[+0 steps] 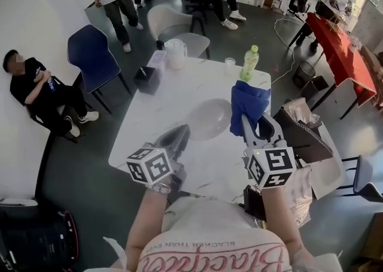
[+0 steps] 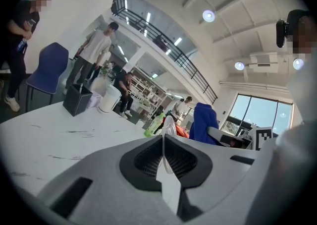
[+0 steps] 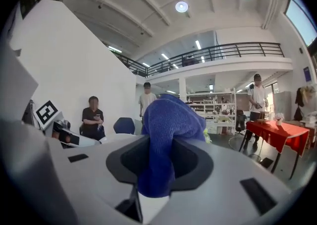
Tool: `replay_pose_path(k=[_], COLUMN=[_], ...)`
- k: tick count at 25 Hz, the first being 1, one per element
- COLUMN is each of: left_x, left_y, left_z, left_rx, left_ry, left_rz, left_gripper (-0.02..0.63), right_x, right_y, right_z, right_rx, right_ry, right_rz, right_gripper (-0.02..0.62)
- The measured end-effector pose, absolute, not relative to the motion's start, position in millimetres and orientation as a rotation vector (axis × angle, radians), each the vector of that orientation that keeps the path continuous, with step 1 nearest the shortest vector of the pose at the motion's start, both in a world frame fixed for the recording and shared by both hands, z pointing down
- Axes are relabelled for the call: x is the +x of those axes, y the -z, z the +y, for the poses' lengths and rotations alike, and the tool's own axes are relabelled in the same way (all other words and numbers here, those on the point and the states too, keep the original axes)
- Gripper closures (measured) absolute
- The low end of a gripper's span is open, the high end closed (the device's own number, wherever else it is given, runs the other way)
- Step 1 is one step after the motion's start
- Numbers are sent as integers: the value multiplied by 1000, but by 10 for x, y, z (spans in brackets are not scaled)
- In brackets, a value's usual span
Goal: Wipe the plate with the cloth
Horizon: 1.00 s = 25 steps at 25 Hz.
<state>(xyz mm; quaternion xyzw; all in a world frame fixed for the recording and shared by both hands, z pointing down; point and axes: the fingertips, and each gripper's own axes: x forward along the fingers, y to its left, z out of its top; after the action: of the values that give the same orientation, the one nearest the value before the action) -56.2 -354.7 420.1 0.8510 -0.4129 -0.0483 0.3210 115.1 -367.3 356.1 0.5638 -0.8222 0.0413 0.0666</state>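
- Over the white table (image 1: 146,106), left gripper (image 1: 183,131) clamps the clear plate (image 1: 210,118) by its rim.
- Right gripper (image 1: 249,122) pinches the blue cloth (image 1: 248,100) just beside the plate.
- Green bottle (image 1: 249,63), white jug (image 1: 176,53) behind: contents unclear.

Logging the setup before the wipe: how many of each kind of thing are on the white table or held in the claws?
Plate: 1, in the left claw
Blue cloth: 1, in the right claw
Green bottle: 1
White jug: 1
Black box: 1
Small cup: 1
Pale pack by the jug: 1
Total: 7
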Motion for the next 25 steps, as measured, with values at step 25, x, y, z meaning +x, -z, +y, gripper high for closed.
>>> replay_pose_path(k=[25], left_x=[-485], left_y=[-4126], left_z=[-3465], left_rx=[2238], left_ry=[165], left_rz=[-1070], left_gripper=[591], right_x=[113], right_y=[-4141], right_z=[-3331], right_rx=[1033], right_ry=[142], right_rz=[-2461], right_gripper=[491])
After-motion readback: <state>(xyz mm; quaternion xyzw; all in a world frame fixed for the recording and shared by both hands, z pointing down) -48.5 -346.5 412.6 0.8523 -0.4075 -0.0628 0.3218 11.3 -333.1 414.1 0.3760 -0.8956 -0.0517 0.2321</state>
